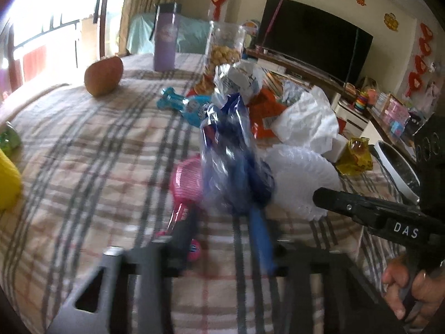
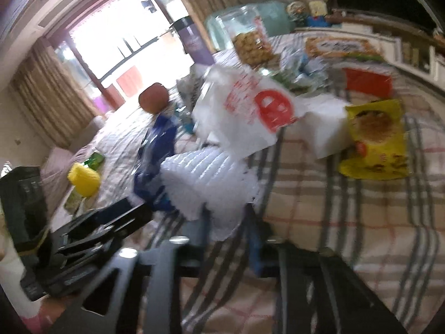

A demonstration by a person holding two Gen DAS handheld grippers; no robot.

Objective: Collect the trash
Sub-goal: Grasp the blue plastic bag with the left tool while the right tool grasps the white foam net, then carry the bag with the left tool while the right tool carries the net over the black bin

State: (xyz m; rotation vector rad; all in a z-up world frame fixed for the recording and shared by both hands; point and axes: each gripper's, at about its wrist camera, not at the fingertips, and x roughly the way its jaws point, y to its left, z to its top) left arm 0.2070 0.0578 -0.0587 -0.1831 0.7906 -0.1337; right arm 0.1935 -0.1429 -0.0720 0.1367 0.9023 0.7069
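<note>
In the left wrist view, our left tongs (image 1: 222, 239) pinch the blue wrapper (image 1: 230, 150) at centre frame; its long axis runs away from us. Our right tongs (image 2: 225, 239) pinch the white foam (image 2: 211, 183) just beside it on the desk (image 2: 347, 208).

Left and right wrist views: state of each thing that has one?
left gripper, shut on blue wrapper
right gripper, shut on white foam sleeve
blue wrapper, crumpled, standing up from the grip
white foam sleeve, bunched, pinched at its near edge
purple bottle, upright, capped
jar, upright, partly full of snacks
apple, whole
TV, screen dark
</note>
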